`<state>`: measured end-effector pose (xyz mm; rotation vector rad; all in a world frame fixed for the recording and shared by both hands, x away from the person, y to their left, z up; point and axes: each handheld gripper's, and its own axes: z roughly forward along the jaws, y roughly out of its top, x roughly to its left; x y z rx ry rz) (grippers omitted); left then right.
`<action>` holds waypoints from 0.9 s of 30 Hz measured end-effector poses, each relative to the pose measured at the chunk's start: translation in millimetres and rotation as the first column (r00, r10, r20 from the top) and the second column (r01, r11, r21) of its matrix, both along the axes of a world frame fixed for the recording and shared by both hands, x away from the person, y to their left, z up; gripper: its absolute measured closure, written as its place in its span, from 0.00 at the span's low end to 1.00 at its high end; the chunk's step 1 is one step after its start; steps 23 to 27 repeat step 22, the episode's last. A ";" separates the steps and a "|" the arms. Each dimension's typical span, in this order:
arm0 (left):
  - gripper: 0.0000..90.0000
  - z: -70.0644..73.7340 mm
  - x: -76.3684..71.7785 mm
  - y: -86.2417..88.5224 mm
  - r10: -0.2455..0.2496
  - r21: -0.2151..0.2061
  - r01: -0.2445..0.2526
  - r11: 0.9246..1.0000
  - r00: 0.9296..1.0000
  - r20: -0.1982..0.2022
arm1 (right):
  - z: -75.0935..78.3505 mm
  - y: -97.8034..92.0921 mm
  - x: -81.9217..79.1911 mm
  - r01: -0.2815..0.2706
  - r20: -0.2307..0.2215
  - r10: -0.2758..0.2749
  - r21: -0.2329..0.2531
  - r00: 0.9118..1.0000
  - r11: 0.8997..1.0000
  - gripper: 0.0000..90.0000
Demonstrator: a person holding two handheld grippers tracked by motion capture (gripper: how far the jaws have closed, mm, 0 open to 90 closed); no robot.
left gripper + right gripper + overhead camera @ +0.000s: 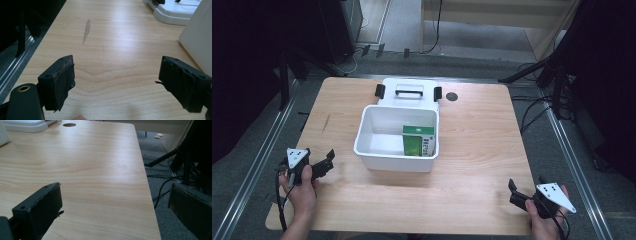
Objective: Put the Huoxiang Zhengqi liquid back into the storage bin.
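Wooden table (472, 150) — white bin (377, 150) holds green carton (418, 141).

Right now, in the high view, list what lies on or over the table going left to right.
left gripper → white bin → green carton inside it → right gripper
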<state>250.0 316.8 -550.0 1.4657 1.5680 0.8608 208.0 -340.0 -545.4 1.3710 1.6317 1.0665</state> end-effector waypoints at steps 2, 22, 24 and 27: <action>0.16 0.1 0.2 0.5 -0.003 0.001 0.003 1.000 1.000 0.000 | 0.0 -1.0 -2.3 0.001 -0.001 -0.001 0.002 1.000 1.000 0.00; 0.16 0.0 1.4 1.5 -0.006 -0.015 0.006 1.000 1.000 -0.008 | -0.1 -15.2 -5.7 0.013 -0.067 -0.009 0.067 0.998 0.998 0.00; 0.16 0.0 1.4 1.5 -0.006 -0.015 0.006 1.000 1.000 -0.008 | -0.1 -15.2 -5.7 0.013 -0.067 -0.009 0.067 0.998 0.998 0.00; 0.16 0.0 1.4 1.5 -0.006 -0.015 0.006 1.000 1.000 -0.008 | -0.1 -15.2 -5.7 0.013 -0.067 -0.009 0.067 0.998 0.998 0.00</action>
